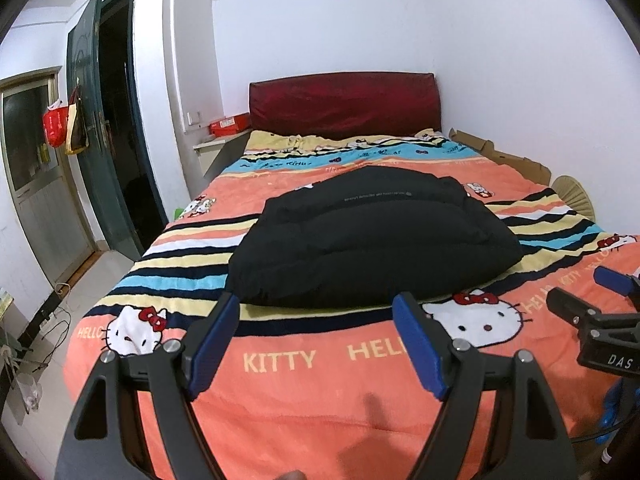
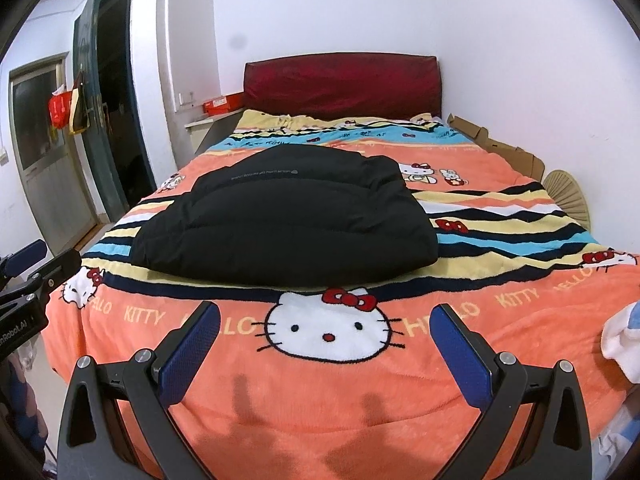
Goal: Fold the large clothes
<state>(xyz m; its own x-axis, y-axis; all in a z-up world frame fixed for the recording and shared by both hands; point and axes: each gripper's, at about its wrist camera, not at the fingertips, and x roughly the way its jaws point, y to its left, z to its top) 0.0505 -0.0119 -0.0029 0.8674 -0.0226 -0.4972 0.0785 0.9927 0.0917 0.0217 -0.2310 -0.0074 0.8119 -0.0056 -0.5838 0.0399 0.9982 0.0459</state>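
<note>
Cardboard (image 1: 504, 154) flanks the bed beyond the folded black coat (image 1: 372, 240); both tongs (image 1: 320, 344) (image 2: 328, 354) gape wide, empty.

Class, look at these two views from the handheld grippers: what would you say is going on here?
A person holds a gripper in each hand at the foot of a bed. A black padded jacket lies folded into a compact bundle on the cartoon-cat blanket. The left gripper and the right gripper both hang open above the blanket, short of the jacket, holding nothing. Judging by how it lies, the folding looks largely done.
</note>
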